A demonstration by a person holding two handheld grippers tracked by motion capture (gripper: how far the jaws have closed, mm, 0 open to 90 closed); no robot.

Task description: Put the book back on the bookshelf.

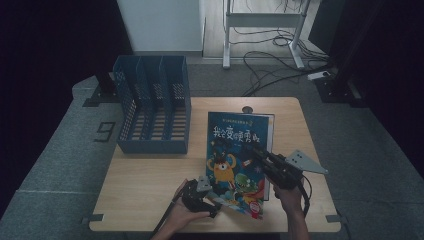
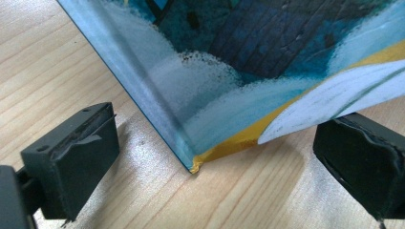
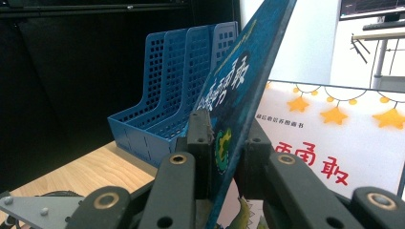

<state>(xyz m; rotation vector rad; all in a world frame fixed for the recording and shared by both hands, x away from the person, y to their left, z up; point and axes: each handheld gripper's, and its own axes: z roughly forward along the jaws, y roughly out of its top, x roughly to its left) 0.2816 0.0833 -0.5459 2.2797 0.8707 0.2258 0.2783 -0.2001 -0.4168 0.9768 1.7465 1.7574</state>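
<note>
High view: picture book is lying on the right half of the wooden table, blue cover with cartoon monsters, near edge pointing at the person. Its front cover is being lifted: right gripper is coming in from the book's right side and is clamped on the cover's edge, jaws nearly closed with the board pinched between the pads, cover standing up steeply in the right gripper view and the white title page with stars showing behind it. Left gripper is sitting at the book's near left corner, jaws spread wide, one either side of that corner, pads not touching it, holding nothing. Blue file rack with several upright slots is standing at the table's far left, well apart from the book, slots looking empty. My read: step in hand is getting the book up off the table, probably for filing in the rack. Next move looks like left closing on the corner or spine so the whole book is being carried, not just the cover, otherwise the pages are going to hang open.
</note>
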